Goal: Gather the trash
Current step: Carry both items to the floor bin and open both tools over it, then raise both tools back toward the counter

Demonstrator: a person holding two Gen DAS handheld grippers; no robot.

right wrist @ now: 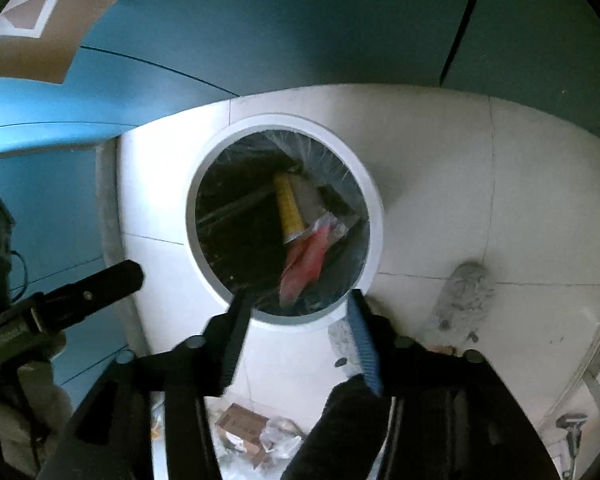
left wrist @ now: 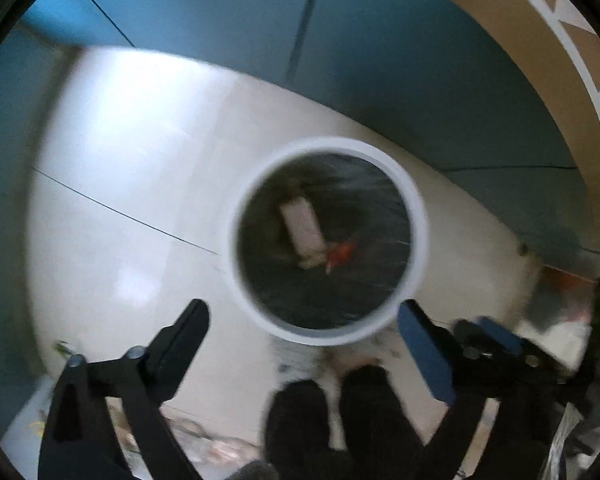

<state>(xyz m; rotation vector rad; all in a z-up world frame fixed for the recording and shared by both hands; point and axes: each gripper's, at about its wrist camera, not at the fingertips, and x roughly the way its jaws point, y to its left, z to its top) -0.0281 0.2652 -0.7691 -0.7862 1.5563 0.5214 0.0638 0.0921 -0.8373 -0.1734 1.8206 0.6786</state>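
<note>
Centre frame, both views: round white-rimmed bin with black liner (right wrist: 376, 216) on pale tiled floor (right wrist: 500, 200), holding yellow-white carton (right wrist: 290, 208) and red wrapper (right wrist: 306, 264). Left gripper (left wrist: 304, 320) and right gripper (right wrist: 298, 308) fingers spread, empty.

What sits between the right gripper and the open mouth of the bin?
Nothing visible. The right gripper hangs open and empty just above the bin, whose mouth is uncovered, with a yellow tube and red wrapper already inside.

We see left gripper (left wrist: 304, 320) jaws spread wide, holding nothing. Right gripper (right wrist: 298, 312) jaws also apart, holding nothing. Both angled downward, side by side.
</note>
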